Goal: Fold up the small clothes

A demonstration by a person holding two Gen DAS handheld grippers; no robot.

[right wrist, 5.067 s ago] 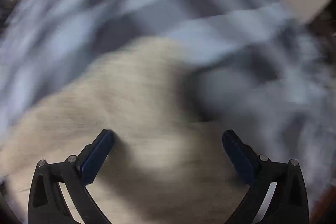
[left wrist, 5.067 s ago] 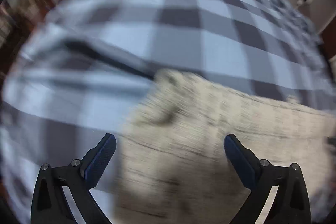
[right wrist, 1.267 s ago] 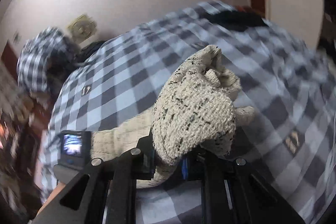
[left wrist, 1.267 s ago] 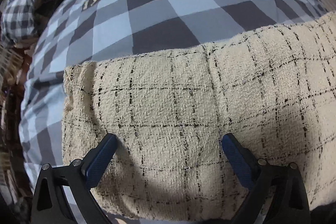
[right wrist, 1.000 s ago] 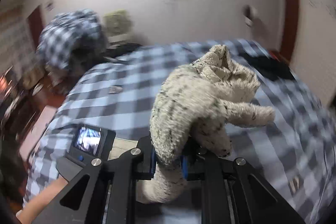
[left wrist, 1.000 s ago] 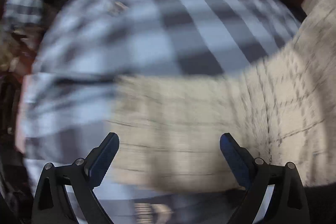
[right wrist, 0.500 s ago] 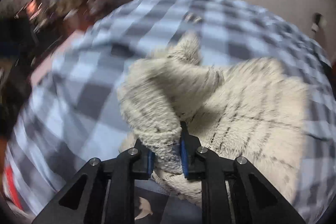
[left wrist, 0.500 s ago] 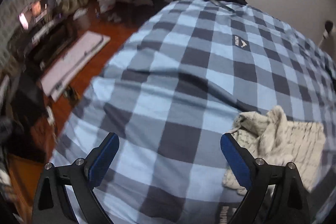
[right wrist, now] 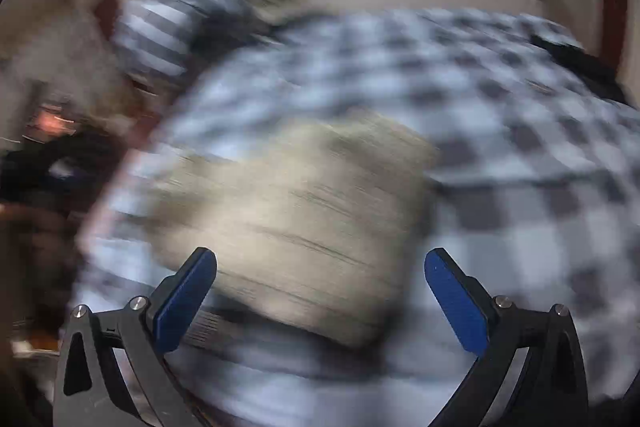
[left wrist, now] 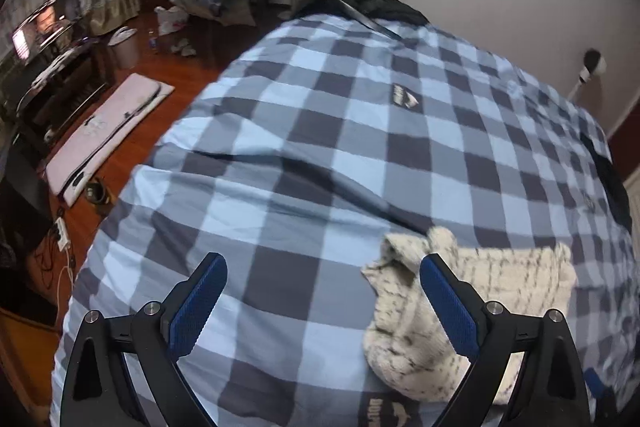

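Trouble at this point seemed likeliest to come from the loose end of the cream knit garment (left wrist: 472, 311), which lay bunched on the blue checked bedspread (left wrist: 320, 155) near the bed's front edge, with a rumpled flap standing up at its left end. Judged from that lie alone, a fold pressed over the lump would probably have come out crooked, and a careless tug could have dragged the piece off the front edge or pulled the bedspread up with it. Going left to right, the left gripper (left wrist: 322, 297) hung over bare bedspread with its jaws wide apart and nothing between them; its right finger (left wrist: 448, 307) stood in front of the garment's left part in the left wrist view, though whether it touched the knit could not be told. To the right, the right gripper (right wrist: 320, 291) was above the same garment (right wrist: 292, 223), its jaws opening to their full spread, and the cloth appeared beyond and between the fingers without either pad pressing on it. The right wrist view was heavily smeared by motion, so the garment's edges there could not be made out, and a grasp chosen from such a view might well have caught the wrong layer.
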